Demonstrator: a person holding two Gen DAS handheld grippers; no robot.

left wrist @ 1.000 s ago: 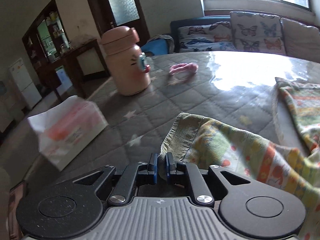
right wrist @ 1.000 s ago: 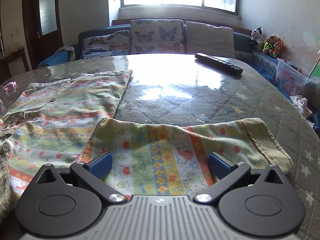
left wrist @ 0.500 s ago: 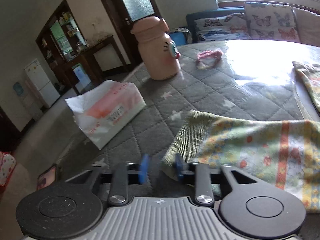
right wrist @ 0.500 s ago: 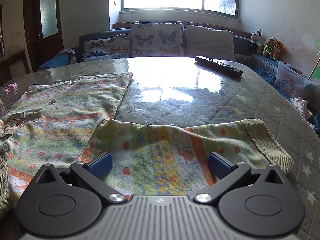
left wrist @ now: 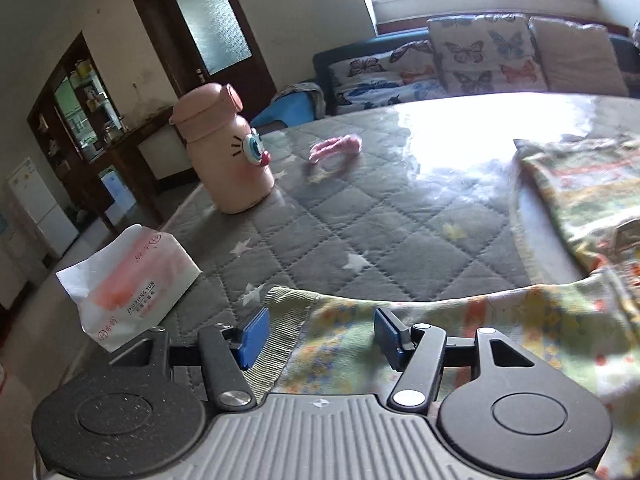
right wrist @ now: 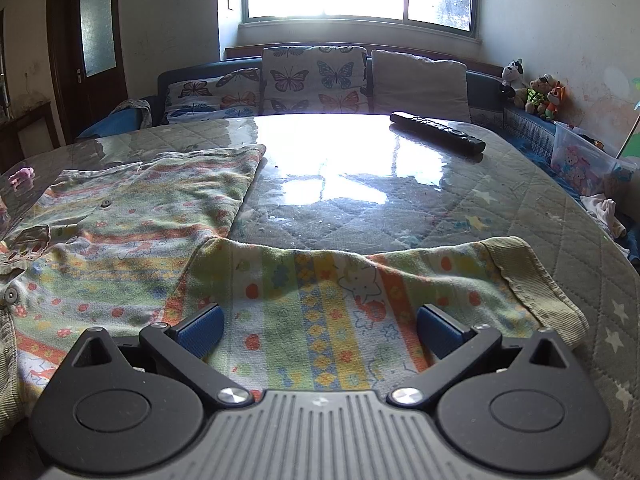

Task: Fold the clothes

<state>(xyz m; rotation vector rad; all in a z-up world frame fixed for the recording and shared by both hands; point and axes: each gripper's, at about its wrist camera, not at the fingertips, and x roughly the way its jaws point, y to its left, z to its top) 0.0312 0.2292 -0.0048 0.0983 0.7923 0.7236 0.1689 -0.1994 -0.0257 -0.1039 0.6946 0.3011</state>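
Observation:
A child's patterned shirt (right wrist: 132, 240) in green, yellow and orange stripes lies spread on the grey quilted table (right wrist: 400, 208). Its right sleeve (right wrist: 360, 292) stretches out flat toward a ribbed cuff (right wrist: 532, 280). My right gripper (right wrist: 320, 328) is open and empty, hovering over that sleeve. In the left wrist view the left sleeve (left wrist: 460, 328) lies flat with its ribbed cuff (left wrist: 288, 308) between the fingers. My left gripper (left wrist: 320, 336) is open over it and holds nothing.
A pink cartoon bottle (left wrist: 224, 152) and a tissue pack (left wrist: 128, 276) stand at the table's left edge. A pink hair tie (left wrist: 336, 146) lies farther back. A black remote (right wrist: 436, 132) lies at the far right. A sofa with butterfly cushions (right wrist: 316, 80) stands behind the table.
My left gripper let go of the sleeve cuff and opened wide; the sleeve now lies flat on the table. My right gripper stayed open and nearly still.

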